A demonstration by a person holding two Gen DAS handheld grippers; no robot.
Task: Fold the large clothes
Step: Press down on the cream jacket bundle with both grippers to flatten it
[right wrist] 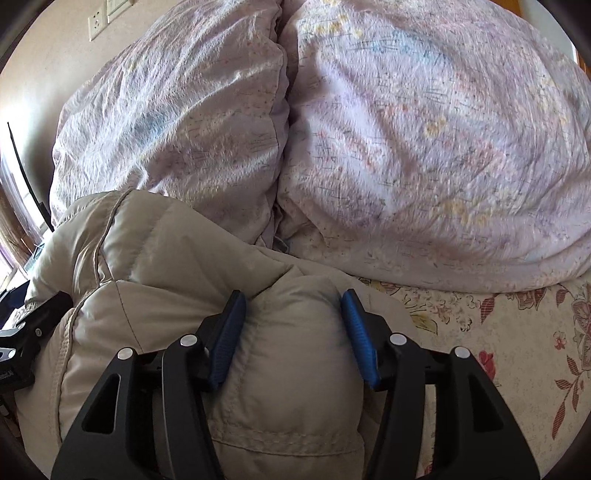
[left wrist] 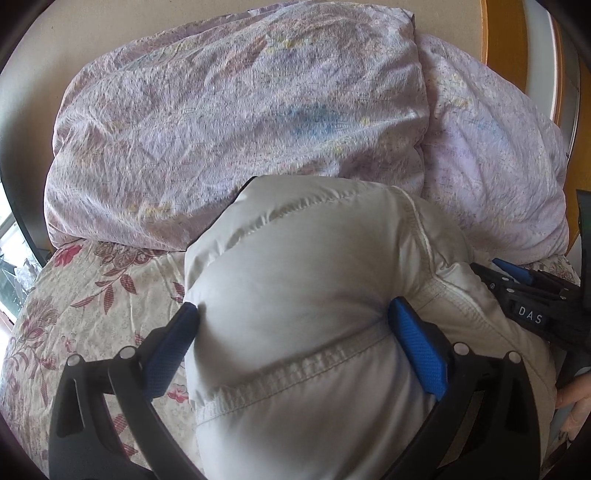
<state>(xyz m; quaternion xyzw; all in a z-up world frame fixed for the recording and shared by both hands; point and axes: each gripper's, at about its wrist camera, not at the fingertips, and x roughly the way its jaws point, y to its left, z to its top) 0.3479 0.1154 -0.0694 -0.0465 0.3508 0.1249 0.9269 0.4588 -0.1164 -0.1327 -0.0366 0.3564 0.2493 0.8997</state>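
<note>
A puffy light grey padded jacket (left wrist: 314, 295) lies bunched on the flowered bed sheet (left wrist: 92, 295). My left gripper (left wrist: 295, 332) has its blue pads on both sides of a thick fold of the jacket and is shut on it. In the right wrist view the same jacket (right wrist: 166, 258) looks beige. My right gripper (right wrist: 293, 332) is shut on another padded fold, with its blue pads pressed against each side. The right gripper also shows in the left wrist view (left wrist: 532, 295), at the jacket's right edge.
A big lilac duvet (left wrist: 240, 110) is heaped just behind the jacket, in two mounds (right wrist: 424, 147). The flowered sheet (right wrist: 498, 332) shows to the right. A wooden headboard (left wrist: 506, 37) and a wall with sockets (right wrist: 98, 22) lie beyond.
</note>
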